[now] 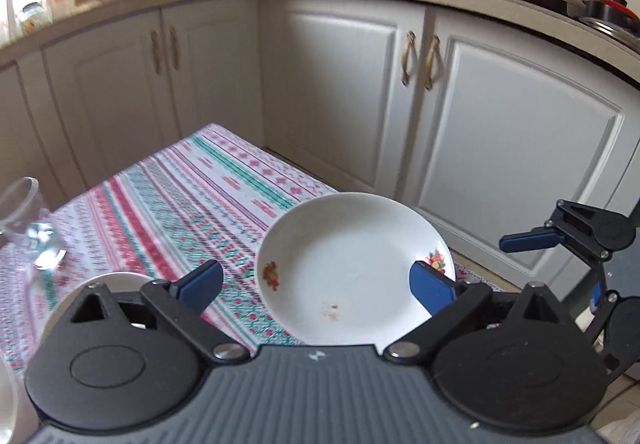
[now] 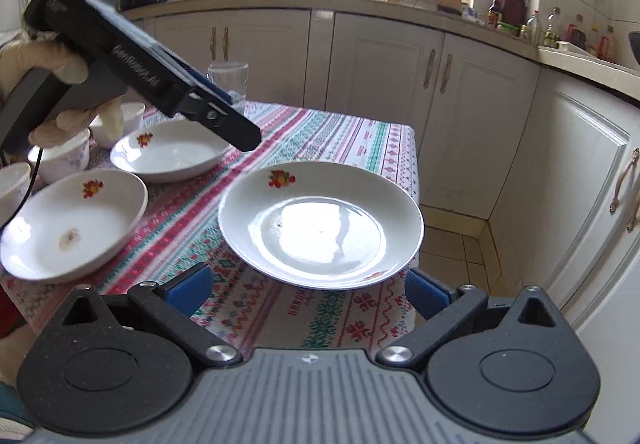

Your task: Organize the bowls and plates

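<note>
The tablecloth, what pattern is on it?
Tablecloth: white with red, pink and teal patterned stripes; clearest in the right wrist view.

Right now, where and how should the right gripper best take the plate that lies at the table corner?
Probably at the near rim of the plate, coming low from the table's front edge. The plate lies flat and its thin rim juts past the edge, so one finger could slip under. The right gripper is open.

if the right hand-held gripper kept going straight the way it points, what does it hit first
Most likely the white plate at the table corner, lying directly ahead of the open right hand-held gripper. Depth is unclear; it might meet the patterned tablecloth just before the rim.
</note>
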The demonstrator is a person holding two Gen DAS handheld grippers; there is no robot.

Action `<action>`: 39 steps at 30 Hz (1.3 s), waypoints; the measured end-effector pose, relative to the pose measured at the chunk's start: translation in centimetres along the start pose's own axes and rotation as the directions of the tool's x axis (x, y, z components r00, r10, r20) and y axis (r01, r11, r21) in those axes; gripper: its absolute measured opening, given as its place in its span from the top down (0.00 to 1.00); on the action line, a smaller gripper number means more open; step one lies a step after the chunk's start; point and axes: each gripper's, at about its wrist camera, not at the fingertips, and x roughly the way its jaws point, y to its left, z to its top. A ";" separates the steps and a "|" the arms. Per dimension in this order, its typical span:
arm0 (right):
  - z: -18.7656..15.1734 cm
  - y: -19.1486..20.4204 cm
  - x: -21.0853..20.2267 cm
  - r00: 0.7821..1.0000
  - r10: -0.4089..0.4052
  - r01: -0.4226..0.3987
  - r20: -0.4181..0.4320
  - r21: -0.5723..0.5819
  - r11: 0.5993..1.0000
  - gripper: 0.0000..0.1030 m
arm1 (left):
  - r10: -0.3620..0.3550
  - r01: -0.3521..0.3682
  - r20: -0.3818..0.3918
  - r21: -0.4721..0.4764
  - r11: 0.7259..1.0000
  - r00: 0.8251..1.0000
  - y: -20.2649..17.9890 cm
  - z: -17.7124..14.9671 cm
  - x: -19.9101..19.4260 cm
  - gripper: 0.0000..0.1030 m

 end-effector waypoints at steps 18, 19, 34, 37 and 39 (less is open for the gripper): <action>-2.7 4.9 -3.6 0.997 0.028 -0.028 0.079 0.010 1.000 0.00 | 0.145 -0.129 0.063 -0.215 0.968 0.987 -2.3 -9.7 -8.4 0.02; -2.9 5.1 -3.3 0.997 0.040 -0.040 0.071 0.005 0.999 0.00 | 0.150 -0.133 0.056 -0.235 0.963 0.987 -2.1 -10.1 -8.6 0.02; -2.5 9.7 -0.3 0.975 0.222 -0.221 -0.008 -0.140 0.965 0.00 | 0.198 -0.196 -0.018 -0.236 0.952 0.980 0.6 -13.4 -10.2 0.02; -2.3 10.4 0.7 0.969 0.247 -0.248 -0.027 -0.161 0.955 0.00 | 0.204 -0.207 -0.038 -0.232 0.950 0.978 1.2 -13.8 -10.5 0.02; -2.2 10.8 1.2 0.964 0.262 -0.265 -0.036 -0.169 0.949 0.00 | 0.201 -0.208 -0.054 -0.234 0.950 0.978 1.7 -14.0 -10.7 0.02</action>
